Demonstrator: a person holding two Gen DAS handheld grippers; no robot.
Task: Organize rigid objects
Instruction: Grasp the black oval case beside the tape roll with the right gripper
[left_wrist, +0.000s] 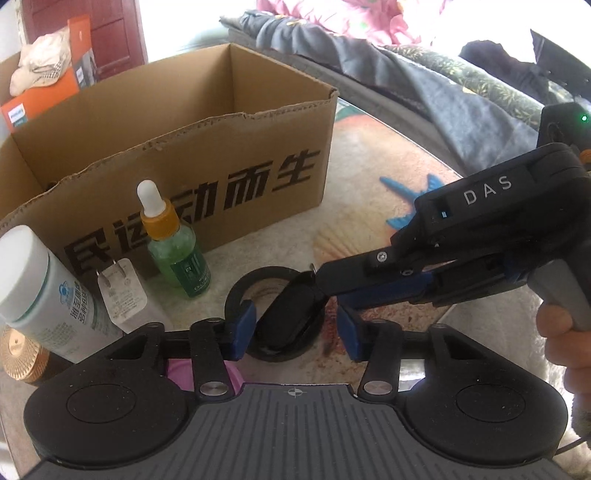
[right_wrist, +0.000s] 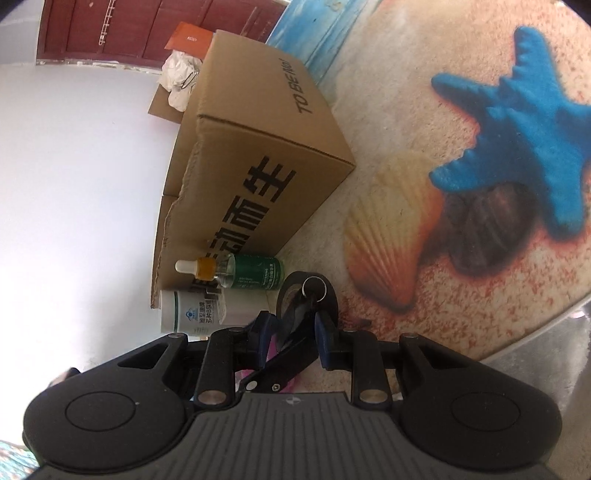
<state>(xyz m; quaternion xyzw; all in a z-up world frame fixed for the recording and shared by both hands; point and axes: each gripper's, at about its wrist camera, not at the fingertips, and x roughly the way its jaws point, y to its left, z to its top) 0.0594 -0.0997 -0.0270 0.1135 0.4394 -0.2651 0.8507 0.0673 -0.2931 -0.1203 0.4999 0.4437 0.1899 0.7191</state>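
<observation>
Left gripper (left_wrist: 293, 330), jaws apart, straddles a black key fob (left_wrist: 286, 314) lying on a tape roll (left_wrist: 236, 291), touching neither pad. From its right, the right gripper (right_wrist: 291, 330) reaches in, jaws clamping the fob's far end; cardboard box (left_wrist: 192, 155) beyond.

Bright daylight, blown-out glare at upper edges, strong fisheye bending, soft shadows, slight blur

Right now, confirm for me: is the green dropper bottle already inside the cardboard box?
No. The green dropper bottle stands upright on the table in front of the cardboard box, outside its near wall.
</observation>
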